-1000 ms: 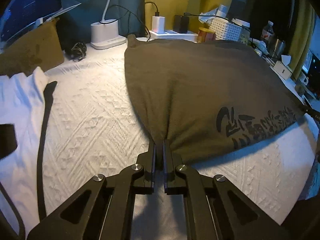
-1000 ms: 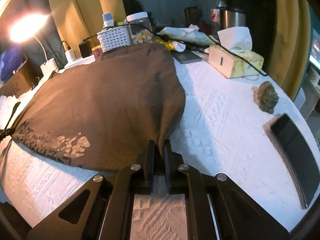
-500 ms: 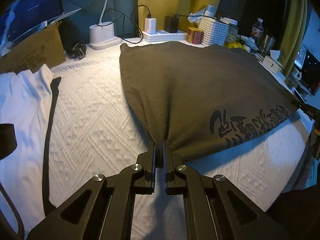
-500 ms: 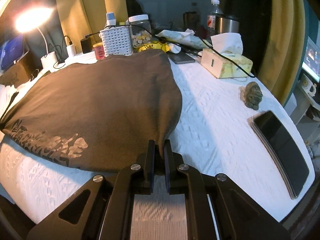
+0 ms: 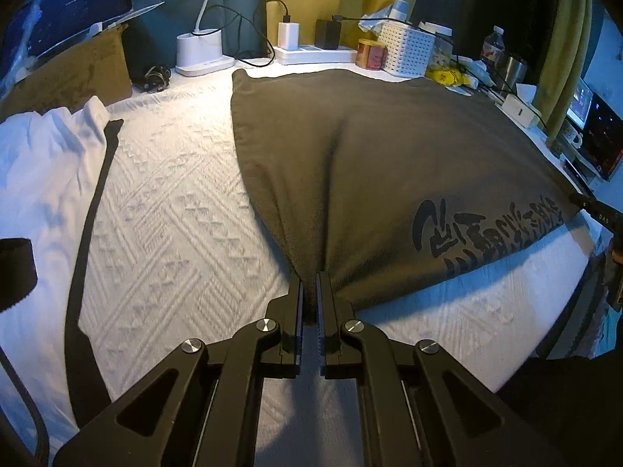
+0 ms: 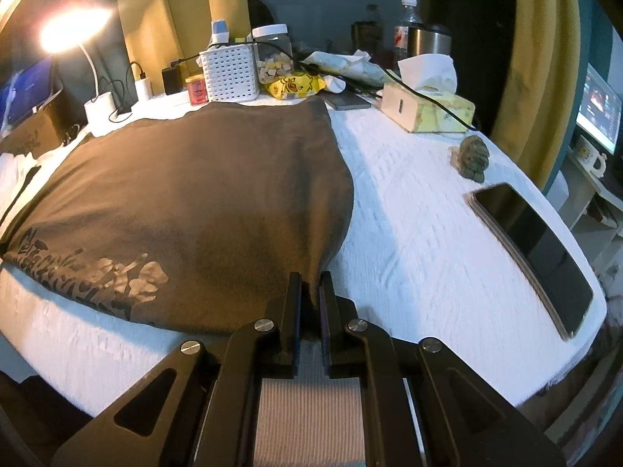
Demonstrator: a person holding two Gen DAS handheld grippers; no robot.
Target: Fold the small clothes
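I had the left gripper (image 5: 309,284) clamped on the near left corner of the dark olive-brown garment (image 5: 389,163), its jaws closed with the cloth pinched between them. I had the right gripper (image 6: 310,284) clamped the same way on the near right corner of that garment (image 6: 187,194). Between the two grips the near edge hung slightly raised and cast a shadow on the white textured cover (image 5: 175,214). The rest of the cloth lay flat on the cover, spread away from me toward the clutter at the far edge. A soft crease ran from each pinched corner into the fabric.

One dark printed graphic (image 5: 486,233) in stylised lettering ran along the near edge; I could not read it.

One white garment (image 5: 43,163) with a black strap (image 5: 87,233) lay well to the left. One dark phone (image 6: 533,249) and one small greenish lump (image 6: 473,157) lay on the cover to the right. Farther back stood one tissue box (image 6: 428,111), one white perforated basket (image 6: 231,72), one red tin (image 6: 196,90) and one lit desk lamp (image 6: 74,31). Label text on these was too small to read.
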